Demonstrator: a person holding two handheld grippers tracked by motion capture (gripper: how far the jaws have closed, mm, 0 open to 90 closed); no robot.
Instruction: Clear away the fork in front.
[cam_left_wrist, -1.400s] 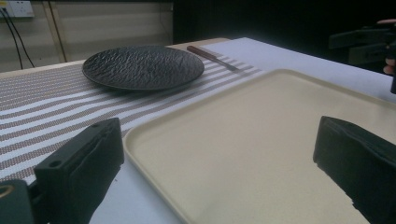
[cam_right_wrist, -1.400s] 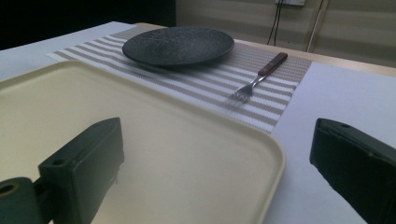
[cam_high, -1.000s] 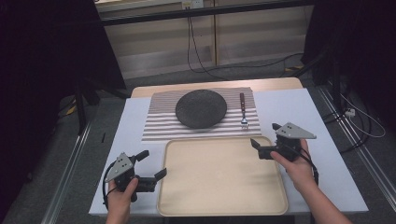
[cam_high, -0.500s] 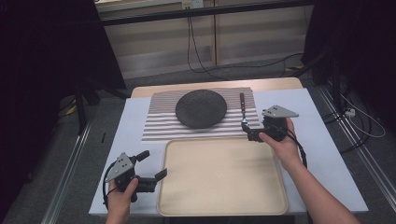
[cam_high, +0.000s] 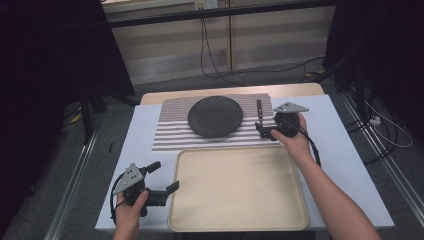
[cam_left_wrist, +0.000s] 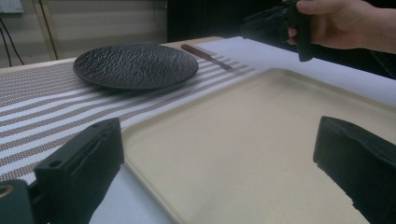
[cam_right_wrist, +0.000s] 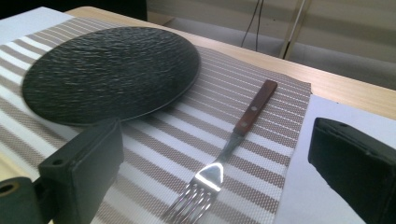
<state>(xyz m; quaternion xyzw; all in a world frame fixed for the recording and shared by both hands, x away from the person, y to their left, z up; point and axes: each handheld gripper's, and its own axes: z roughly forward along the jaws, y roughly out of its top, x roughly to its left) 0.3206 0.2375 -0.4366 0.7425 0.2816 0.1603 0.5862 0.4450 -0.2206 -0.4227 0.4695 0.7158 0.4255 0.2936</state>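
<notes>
The right hand-held gripper (cam_high: 265, 131) hangs wide open and empty over the fork (cam_right_wrist: 224, 154), which lies on the striped mat (cam_high: 170, 135) just right of the black plate (cam_high: 215, 116), centre of the high view. Better to lower squarely so the jaws straddle the wooden handle — not the tines — then close. The left hand-held gripper (cam_high: 167, 177), open too, idles at the tray (cam_high: 240, 220) edge, lower left.

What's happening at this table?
A person holds a two-jaw gripper in each hand. The right gripper is open and poised at a wooden-handled fork that lies on a striped mat beside a black plate; the fork sits between its jaws, not gripped. The left gripper rests open at the near left edge of a bare beige tray.
</notes>
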